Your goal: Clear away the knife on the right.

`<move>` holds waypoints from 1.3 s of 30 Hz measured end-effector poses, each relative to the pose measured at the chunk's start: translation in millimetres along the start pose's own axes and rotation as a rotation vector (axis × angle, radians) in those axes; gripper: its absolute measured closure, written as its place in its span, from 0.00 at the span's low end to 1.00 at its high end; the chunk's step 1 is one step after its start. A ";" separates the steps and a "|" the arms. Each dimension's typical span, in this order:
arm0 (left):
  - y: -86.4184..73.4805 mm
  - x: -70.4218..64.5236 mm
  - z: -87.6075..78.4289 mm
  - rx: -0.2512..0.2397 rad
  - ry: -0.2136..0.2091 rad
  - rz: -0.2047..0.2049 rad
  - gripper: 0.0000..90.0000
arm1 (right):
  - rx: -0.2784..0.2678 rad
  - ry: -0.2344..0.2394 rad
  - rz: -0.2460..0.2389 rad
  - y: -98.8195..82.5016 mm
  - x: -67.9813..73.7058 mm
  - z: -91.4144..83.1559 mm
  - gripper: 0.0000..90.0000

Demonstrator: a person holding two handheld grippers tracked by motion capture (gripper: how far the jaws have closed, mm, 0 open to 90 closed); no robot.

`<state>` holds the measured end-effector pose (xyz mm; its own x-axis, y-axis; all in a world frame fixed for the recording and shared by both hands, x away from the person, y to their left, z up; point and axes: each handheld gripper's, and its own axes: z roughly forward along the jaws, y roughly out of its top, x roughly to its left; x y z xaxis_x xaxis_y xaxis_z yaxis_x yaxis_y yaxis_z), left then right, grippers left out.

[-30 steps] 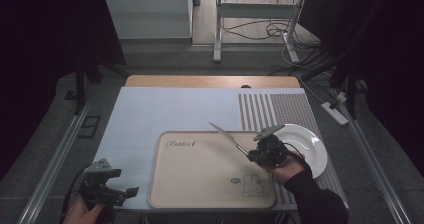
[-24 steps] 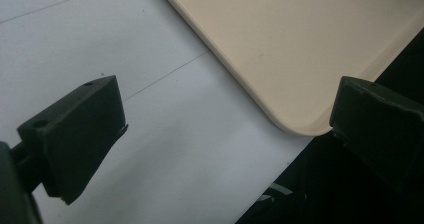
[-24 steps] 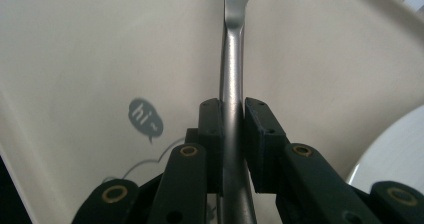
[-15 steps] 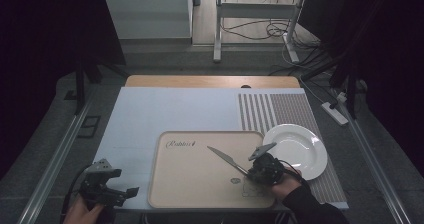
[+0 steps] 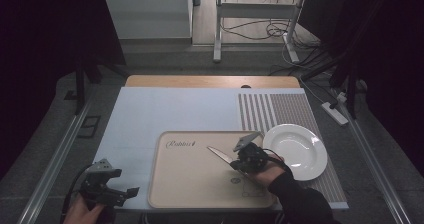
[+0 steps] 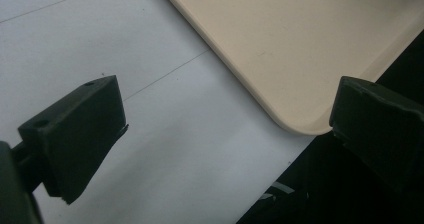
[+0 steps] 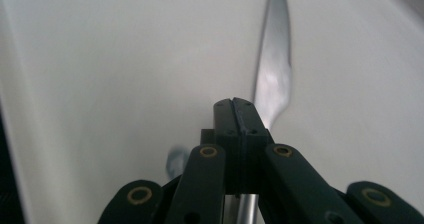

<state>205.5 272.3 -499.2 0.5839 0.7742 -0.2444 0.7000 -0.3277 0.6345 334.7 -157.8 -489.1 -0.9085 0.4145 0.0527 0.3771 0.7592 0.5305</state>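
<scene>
Right tongs [image 5: 239, 160] pinch a knife [image 5: 220, 155] over the tray [image 5: 190, 184]; left tongs [image 5: 125, 194] gape beside it.

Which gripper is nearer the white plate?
Right. The right gripper, holding a knife, sits just left of the plate; the left gripper is off the tray's far corner.

The knife [image 7: 274, 69] has a polished metal blade that catches the light. The tray [image 5: 200, 179] looks like smooth matt beige plastic, the plate [image 5: 300, 149] like glossy white ceramic. A pale, matt mat [image 5: 175, 109] covers the worktop, whose far edge [image 5: 210, 81] shows wood. Both the left tool [image 6: 225, 134] and the right tool [image 7: 241, 115] have matt black plastic jaws.
</scene>
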 end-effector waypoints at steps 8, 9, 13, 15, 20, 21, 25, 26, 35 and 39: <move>-0.7 -0.7 -0.7 -0.002 0.002 0.004 0.02 | 0.034 0.007 -0.029 19.9 -6.6 32.9 1.00; -0.7 -0.7 -0.7 -0.002 0.003 0.005 0.02 | 0.036 0.009 -0.010 19.4 -8.2 32.2 1.00; -0.6 -0.7 -0.7 -0.002 0.002 0.005 0.02 | 0.044 -0.021 0.003 12.2 -14.5 25.6 1.00; -0.6 -1.0 -0.5 -0.003 0.002 0.005 0.02 | 0.037 -0.028 0.024 7.0 -18.3 22.2 1.00; -0.5 -0.8 -0.4 -0.003 0.002 0.005 0.02 | 0.037 -0.056 0.057 -5.2 -25.3 12.7 1.00; -0.5 -0.8 -0.4 -0.003 0.002 0.005 0.02 | 0.036 -0.069 0.070 -9.5 -27.2 9.5 1.00; -0.5 -1.2 -0.3 -0.002 0.003 0.006 0.02 | 0.036 -0.084 0.080 -14.8 -30.1 5.3 1.00; -0.5 -1.2 -0.3 -0.002 0.003 0.007 0.02 | 0.038 -0.090 0.081 -16.2 -31.0 4.1 1.00; -0.5 -1.2 -0.3 -0.002 0.003 0.007 0.02 | 0.047 -0.119 0.114 -27.2 -34.6 -5.0 1.00; -0.5 -1.2 -0.3 -0.001 0.003 0.008 0.02 | 0.054 -0.132 0.123 -31.4 -34.0 -8.5 1.00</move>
<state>204.4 271.7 -499.0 0.5883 0.7730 -0.2374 0.6949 -0.3331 0.6373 352.3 -200.0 -500.3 -0.8248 0.5655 0.0007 0.4961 0.7231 0.4807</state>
